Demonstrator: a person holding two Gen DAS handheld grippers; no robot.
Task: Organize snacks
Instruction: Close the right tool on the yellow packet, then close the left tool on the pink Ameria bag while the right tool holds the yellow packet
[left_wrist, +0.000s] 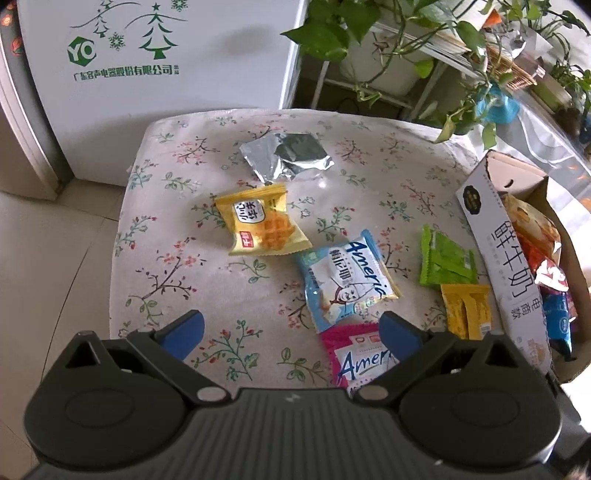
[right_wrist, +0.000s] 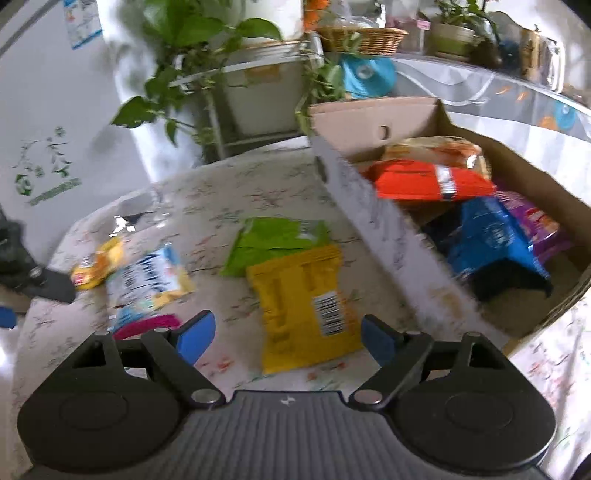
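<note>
Six packets lie loose on the table (left_wrist: 177, 236). Left view: we note the left gripper (left_wrist: 291, 332) spread, empty, pink packet (left_wrist: 351, 350) at five o'clock. Right view: right gripper (right_wrist: 288, 338) spread over the yellow packet (right_wrist: 303, 306); box (right_wrist: 369, 206) at two o'clock. We advise pinching its near edge squarely.

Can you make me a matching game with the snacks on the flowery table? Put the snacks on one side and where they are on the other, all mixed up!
Snacks:
1. silver packet
2. yellow waffle packet
3. green packet
4. orange packet

Places:
A. inside the cardboard box
B. farthest back on the table, nearest the white fridge
C. just in front of the silver one
D. on the table close to the box, behind a yellow barcode packet

Pairs: 1-B, 2-C, 3-D, 4-A
</note>
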